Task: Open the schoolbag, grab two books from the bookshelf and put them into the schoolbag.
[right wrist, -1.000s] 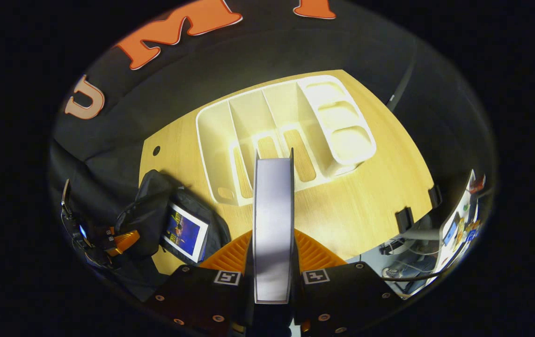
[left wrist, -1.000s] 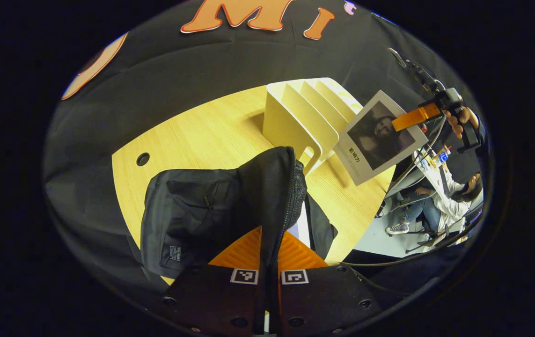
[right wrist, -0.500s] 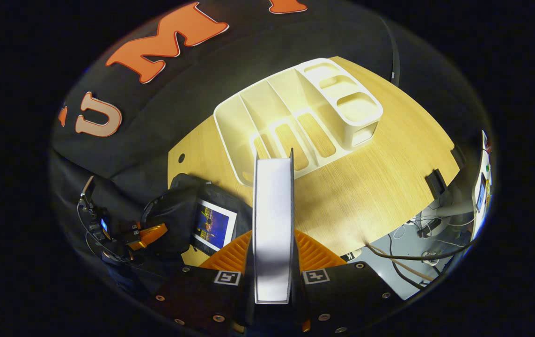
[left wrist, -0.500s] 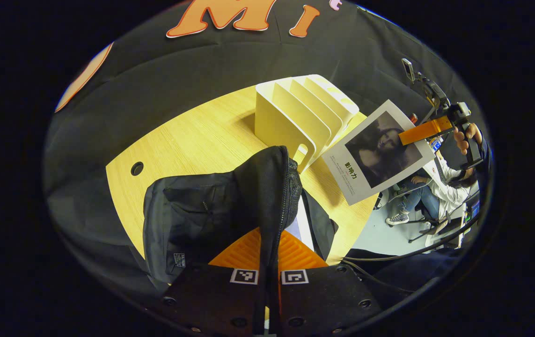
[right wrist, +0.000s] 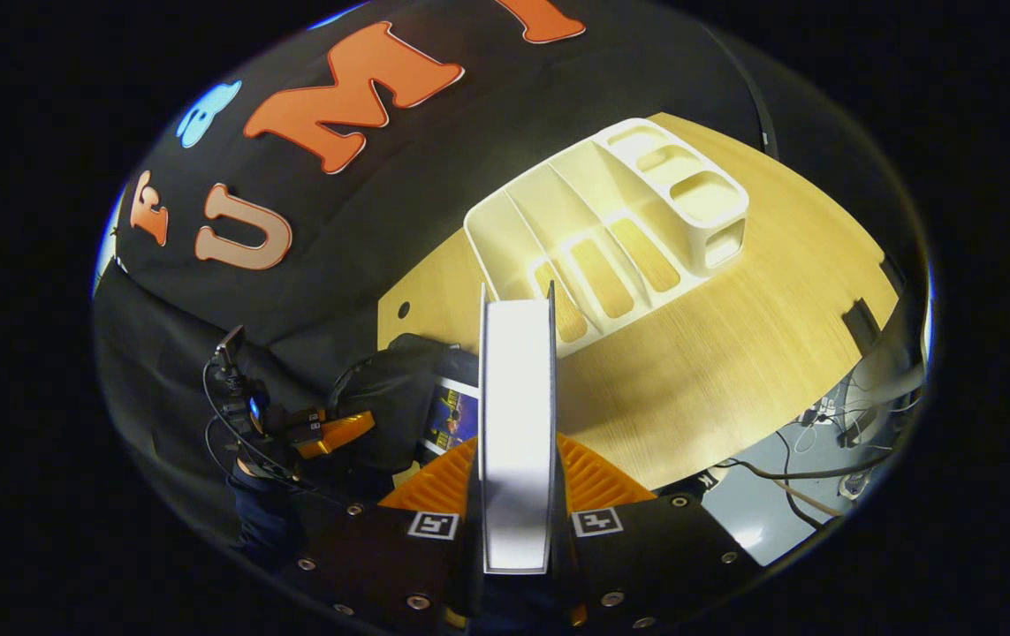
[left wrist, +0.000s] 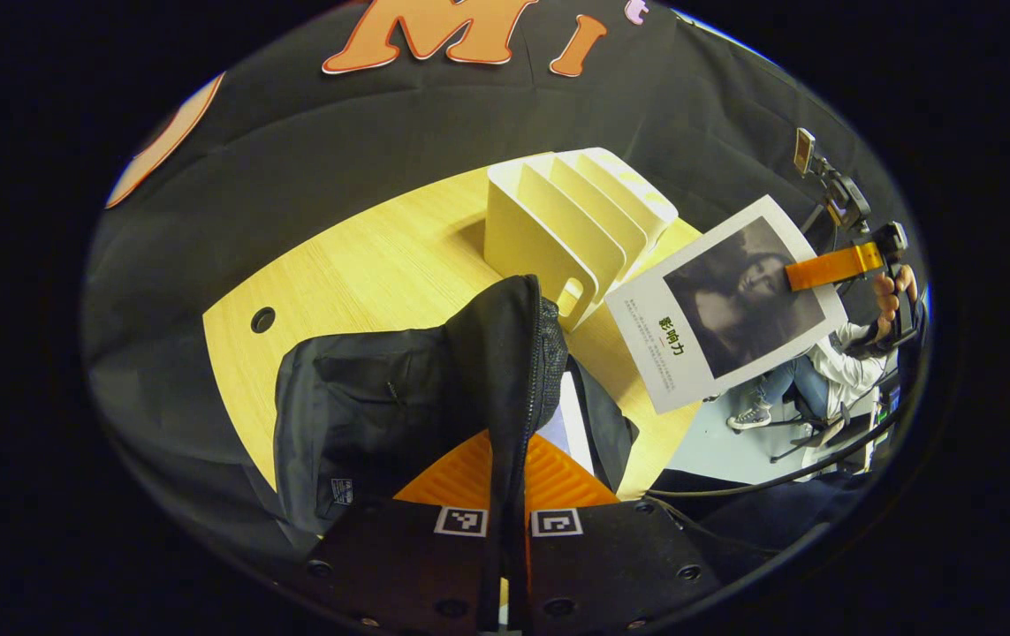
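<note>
Your left gripper pinches the flap of the bag on the table, a book inside it, while your right gripper clamps a second book aloft near the shelf.

Bare pale wooden bench left open in front of the cream plastic slotted bookshelf, black fabric schoolbag mouth held apart, partly taken up by a blue-covered book, bookshelf standing just beside the schoolbag
</note>
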